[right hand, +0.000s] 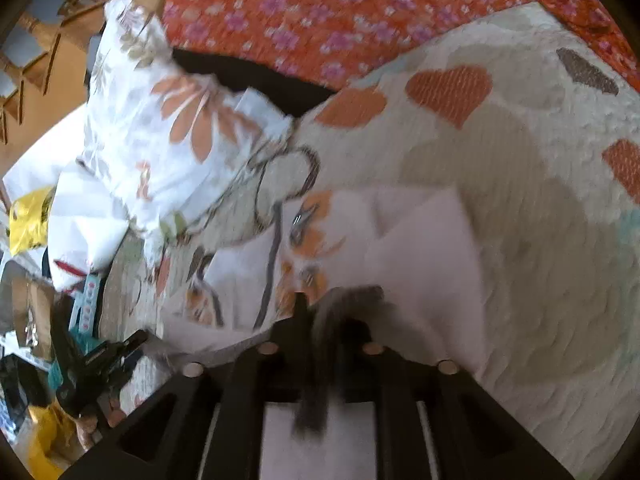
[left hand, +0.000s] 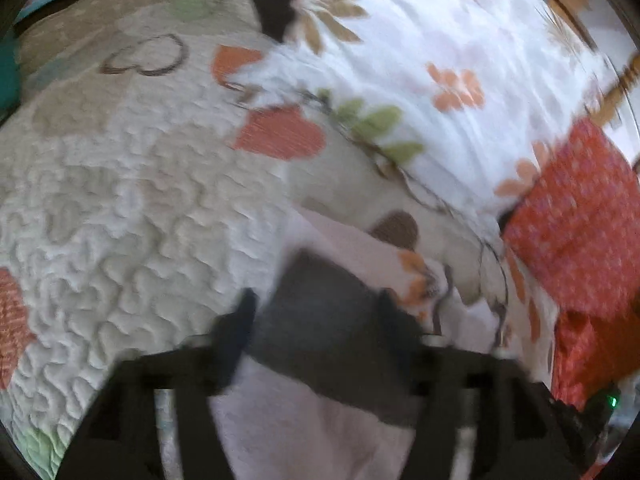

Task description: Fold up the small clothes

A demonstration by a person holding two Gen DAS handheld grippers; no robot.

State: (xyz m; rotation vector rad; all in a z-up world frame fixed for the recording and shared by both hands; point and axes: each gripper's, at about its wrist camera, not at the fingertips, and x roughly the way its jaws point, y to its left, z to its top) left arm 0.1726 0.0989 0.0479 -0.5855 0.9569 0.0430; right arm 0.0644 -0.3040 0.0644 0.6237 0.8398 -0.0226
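Note:
A small pale pink garment (right hand: 420,260) with an orange print and a dark grey trim lies on the quilted bedspread (right hand: 520,200). In the left wrist view my left gripper (left hand: 318,316) stands over the garment (left hand: 340,240). Its jaws are wide apart, and the grey trim (left hand: 320,328) lies loose between them. In the right wrist view my right gripper (right hand: 330,320) hovers over the garment's near edge. Its jaws are apart too, with a grey strip (right hand: 320,360) of the trim running through the gap. Both views are blurred.
The quilt (left hand: 120,220) carries orange and brown hearts. A white floral pillow (left hand: 440,80) (right hand: 160,140) lies beyond the garment, beside an orange-red flowered cloth (left hand: 580,220) (right hand: 340,12). Off the bed's edge are a yellow bag (right hand: 28,220) and black clutter (right hand: 100,360).

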